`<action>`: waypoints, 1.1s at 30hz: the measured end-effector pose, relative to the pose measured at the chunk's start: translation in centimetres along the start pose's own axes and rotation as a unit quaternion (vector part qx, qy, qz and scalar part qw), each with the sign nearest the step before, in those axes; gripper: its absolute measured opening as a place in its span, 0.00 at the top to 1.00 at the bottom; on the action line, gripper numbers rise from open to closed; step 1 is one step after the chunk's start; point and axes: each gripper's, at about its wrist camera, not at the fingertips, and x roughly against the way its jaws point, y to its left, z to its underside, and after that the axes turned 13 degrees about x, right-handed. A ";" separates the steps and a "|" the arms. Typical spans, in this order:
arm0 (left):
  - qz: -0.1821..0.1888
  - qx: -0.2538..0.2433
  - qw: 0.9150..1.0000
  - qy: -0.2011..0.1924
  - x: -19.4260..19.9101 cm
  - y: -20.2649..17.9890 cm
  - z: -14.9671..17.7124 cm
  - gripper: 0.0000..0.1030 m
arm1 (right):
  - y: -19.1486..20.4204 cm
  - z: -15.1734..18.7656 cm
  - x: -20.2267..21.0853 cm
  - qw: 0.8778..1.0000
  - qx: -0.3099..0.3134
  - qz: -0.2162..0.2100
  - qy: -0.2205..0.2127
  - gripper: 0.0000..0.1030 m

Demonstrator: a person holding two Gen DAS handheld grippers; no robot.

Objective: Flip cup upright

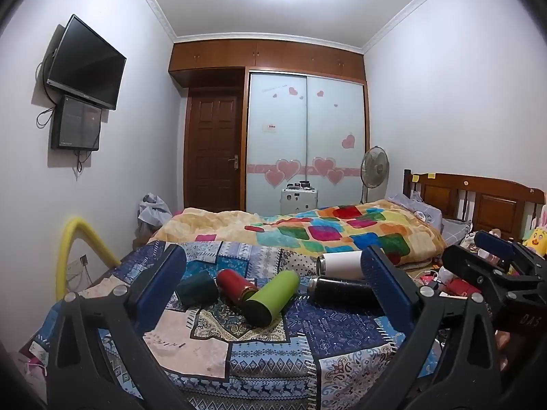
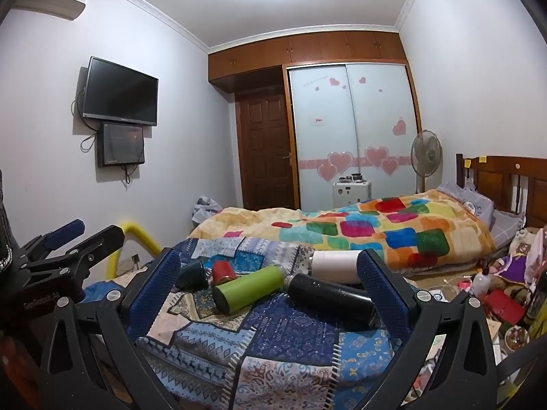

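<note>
Several cups lie on their sides on a patchwork blue cloth [image 1: 273,352]: a dark green one [image 1: 197,287], a red one [image 1: 236,286], a lime green one [image 1: 273,296], a black one [image 1: 342,290] and a white one [image 1: 342,264]. My left gripper [image 1: 273,287] is open and empty, its blue pads [image 1: 160,283] wide apart, short of the cups. In the right wrist view the same cups show: lime green [image 2: 249,287], black [image 2: 333,299], white [image 2: 336,266], red [image 2: 224,271], dark green [image 2: 193,276]. My right gripper [image 2: 270,290] is open and empty, also short of them.
A bed with a colourful quilt [image 1: 342,232] lies behind the cloth. A yellow foam tube [image 1: 73,253] stands at the left. Clutter and cables [image 2: 492,290] lie at the right. The other gripper shows at each view's edge [image 1: 495,273].
</note>
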 end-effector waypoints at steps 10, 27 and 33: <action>0.004 -0.005 1.000 -0.001 0.4 0.2 -0.2 0.00 | 0.0 -0.1 0.2 1.000 0.000 0.000 -0.002 0.00; 0.005 -0.005 1.000 -0.005 0.7 -0.1 -0.2 0.00 | 0.2 -1.0 0.6 1.000 0.004 0.002 -0.006 0.00; 0.005 -0.004 1.000 -0.005 0.7 -0.1 -0.2 0.00 | 0.2 -1.1 0.5 1.000 0.008 0.001 -0.009 0.00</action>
